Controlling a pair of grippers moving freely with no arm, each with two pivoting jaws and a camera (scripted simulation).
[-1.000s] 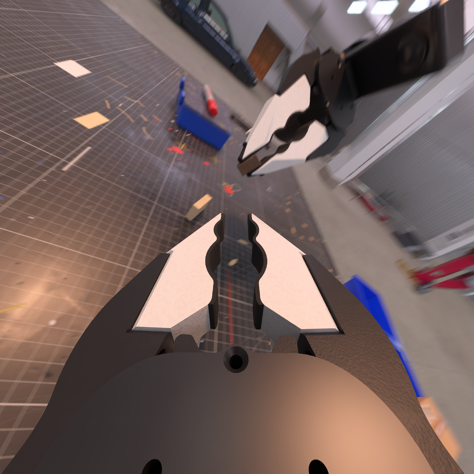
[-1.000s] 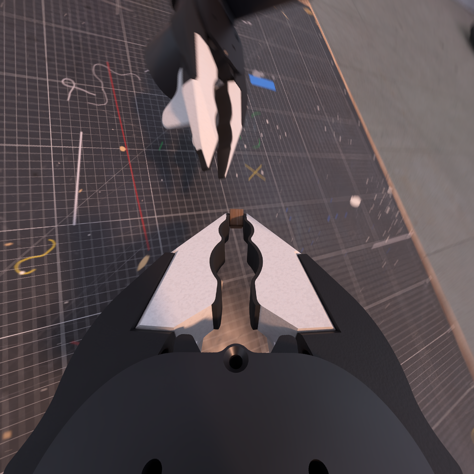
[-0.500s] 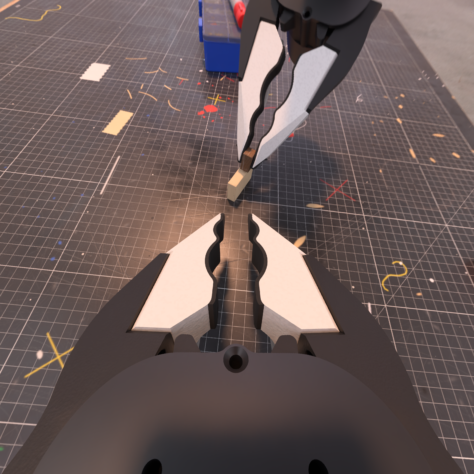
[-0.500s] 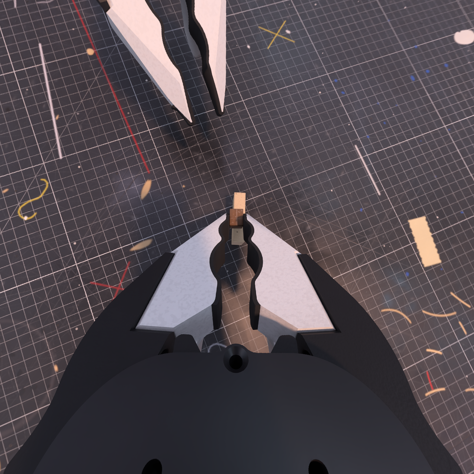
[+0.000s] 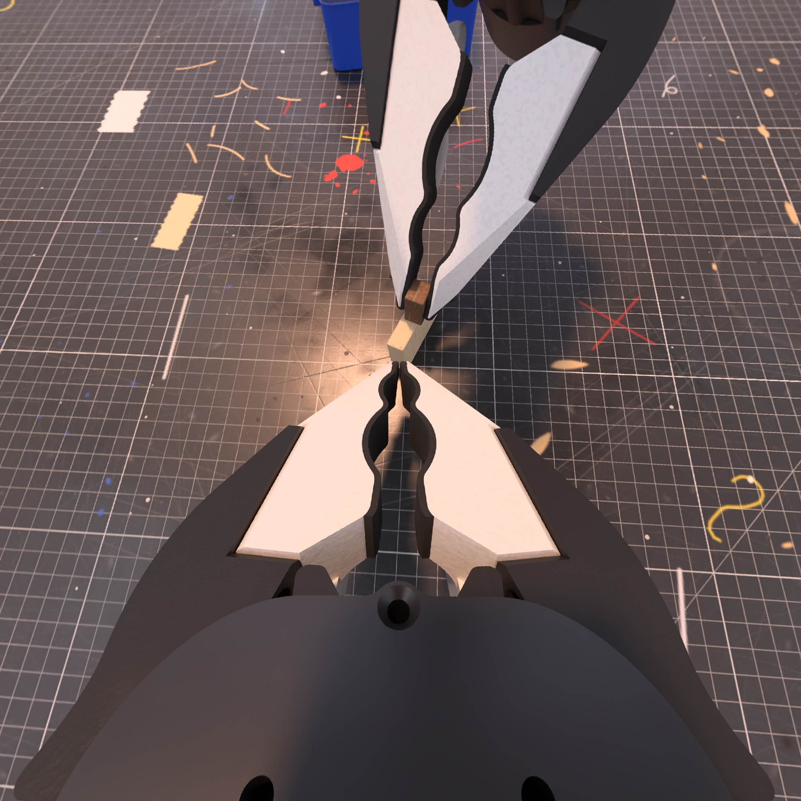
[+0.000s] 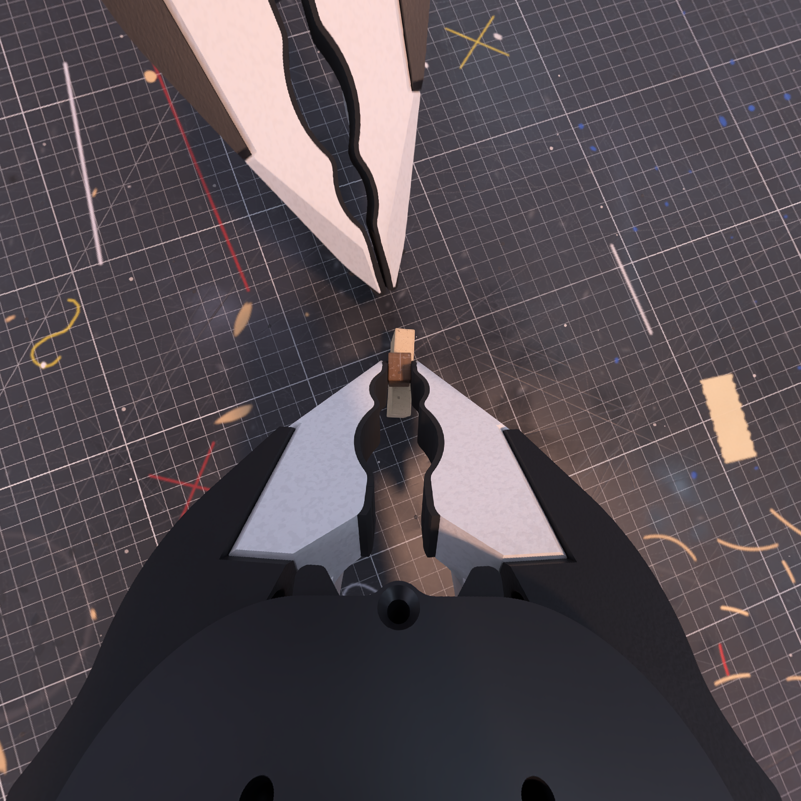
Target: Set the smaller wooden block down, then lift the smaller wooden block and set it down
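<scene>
The smaller wooden block (image 5: 417, 300) is a dark brown cube. My right gripper (image 5: 414, 311) is shut on it at the fingertips and reaches down from the top of the left wrist view. The cube hangs right over one end of a longer pale wooden block (image 5: 404, 339) lying on the dark cutting mat (image 5: 216, 390); I cannot tell if they touch. In the right wrist view my right gripper (image 6: 398, 364) holds the cube (image 6: 398, 369) above the pale block (image 6: 404, 341). My left gripper (image 5: 399, 366) is shut and empty, its tips just short of the pale block's near end. It also shows in the right wrist view (image 6: 385, 287).
A blue box (image 5: 342, 39) stands on the mat behind the right gripper. Flat strips of white tape (image 5: 123, 110) and tan tape (image 5: 177, 221) lie on the mat at the left. Paint marks and wood shavings are scattered around.
My left gripper has closed its fingers and moved nearer the pale block. My right gripper has come lower and closer, still holding the brown cube over the pale block.
</scene>
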